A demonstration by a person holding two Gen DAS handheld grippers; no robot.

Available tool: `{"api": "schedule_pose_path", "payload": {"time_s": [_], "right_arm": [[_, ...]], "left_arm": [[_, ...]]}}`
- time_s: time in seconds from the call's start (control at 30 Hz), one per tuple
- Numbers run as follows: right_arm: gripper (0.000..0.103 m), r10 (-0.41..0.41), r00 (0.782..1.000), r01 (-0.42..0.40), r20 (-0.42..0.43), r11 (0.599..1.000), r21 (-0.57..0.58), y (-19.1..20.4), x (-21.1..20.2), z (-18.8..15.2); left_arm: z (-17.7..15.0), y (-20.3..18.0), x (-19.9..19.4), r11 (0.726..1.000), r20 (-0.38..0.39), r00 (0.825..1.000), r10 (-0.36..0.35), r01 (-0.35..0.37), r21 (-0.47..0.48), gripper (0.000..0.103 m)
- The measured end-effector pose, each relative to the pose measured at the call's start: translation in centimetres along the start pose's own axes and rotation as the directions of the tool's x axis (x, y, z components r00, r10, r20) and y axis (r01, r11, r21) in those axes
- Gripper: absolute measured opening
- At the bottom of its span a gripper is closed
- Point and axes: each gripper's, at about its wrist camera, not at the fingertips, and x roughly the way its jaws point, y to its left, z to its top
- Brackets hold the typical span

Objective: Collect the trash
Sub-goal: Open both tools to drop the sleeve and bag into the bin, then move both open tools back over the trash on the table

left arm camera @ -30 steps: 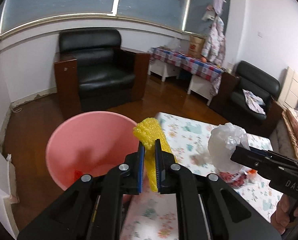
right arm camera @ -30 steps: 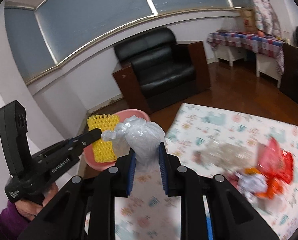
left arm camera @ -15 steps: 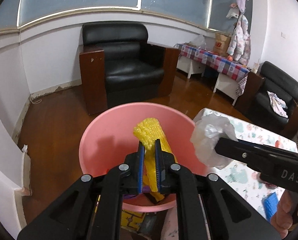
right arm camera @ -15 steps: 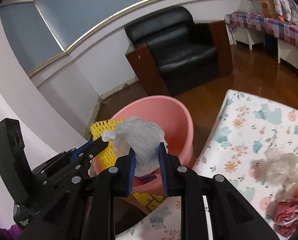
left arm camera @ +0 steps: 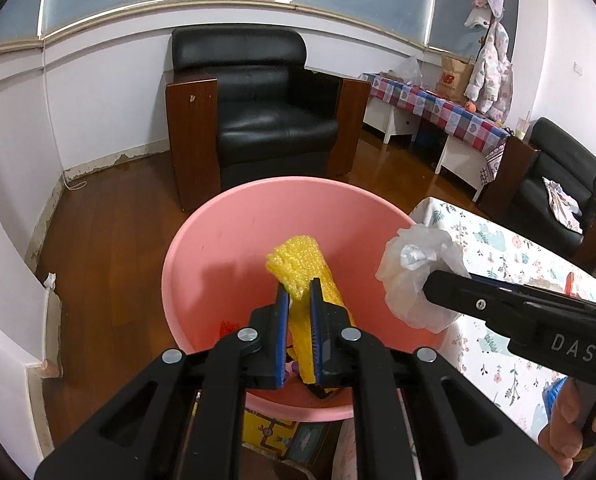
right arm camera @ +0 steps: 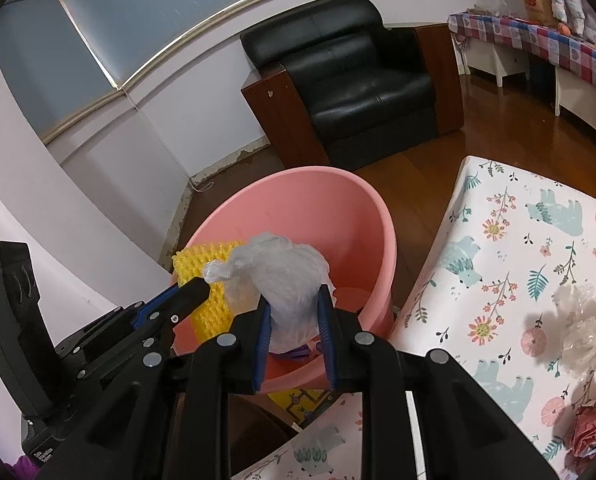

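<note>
My left gripper [left arm camera: 297, 294] is shut on a yellow foam net [left arm camera: 300, 270] and holds it over the open pink bucket [left arm camera: 233, 240]. My right gripper [right arm camera: 293, 302] is shut on a knotted clear plastic bag [right arm camera: 281, 280] and holds it above the bucket's [right arm camera: 298, 196] near rim. In the left wrist view the bag [left arm camera: 416, 268] hangs at the bucket's right edge. In the right wrist view the net [right arm camera: 205, 280] shows to the left of the bag. Some red and purple scraps [left arm camera: 227, 326] lie at the bucket's bottom.
A floral-cloth table [right arm camera: 510, 264] stands right of the bucket, with crumpled clear plastic [right arm camera: 586, 328] and red wrappers [right arm camera: 594, 432] on it. A black armchair [left arm camera: 257, 120] stands behind the bucket. A white wall [left arm camera: 1, 280] is close on the left.
Both grippers have moved left from over the table to above the pink bucket, each still holding its piece of trash. The bucket now looms larger and more central.
</note>
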Motion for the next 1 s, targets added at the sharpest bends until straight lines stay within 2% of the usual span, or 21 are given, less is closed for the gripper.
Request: {"api": "schedule_pose_path", "payload": {"time_s": [0.17, 0.23, 0.3, 0.37, 0.43, 0.73, 1.0], "right_arm": [[0.022, -0.019, 1.000, 0.019, -0.012, 1.000, 0.005, 0.1, 0.9, -0.1], [0.030, -0.027, 1.000, 0.027, -0.016, 1.000, 0.016, 0.1, 1.3, 0.0], [0.040, -0.025, 1.000, 0.025, -0.019, 0.999, 0.022, 0.1, 1.7, 0.0], [0.044, -0.022, 1.000, 0.023, -0.015, 0.999, 0.024, 0.0, 1.7, 0.1], [0.045, -0.019, 1.000, 0.019, -0.009, 1.000, 0.020, -0.1, 1.4, 0.1], [0.045, -0.031, 0.999, 0.030, 0.027, 0.999, 0.016, -0.7, -1.3, -0.7], [0.045, -0.097, 0.993, 0.098, 0.065, 0.995, -0.019, -1.7, -5.9, -2.2]], "left_arm": [[0.0, 0.2, 0.3, 1.000, -0.009, 1.000, 0.006, -0.006, -0.001, 0.009], [0.0, 0.3, 0.4, 1.000, -0.014, 1.000, 0.010, -0.010, -0.001, 0.011], [0.0, 0.4, 0.5, 1.000, -0.027, 1.000, 0.015, -0.016, -0.010, 0.017], [0.0, 0.8, 0.7, 1.000, -0.038, 0.999, 0.010, -0.010, -0.021, 0.030], [0.0, 0.9, 0.6, 1.000, -0.040, 0.999, 0.001, -0.002, -0.029, 0.033], [0.4, 0.4, -1.3, 0.999, 0.022, 0.999, -0.025, 0.025, -0.035, 0.033], [0.4, -2.4, -3.6, 0.995, 0.047, 0.994, -0.096, 0.096, 0.001, 0.033]]}}
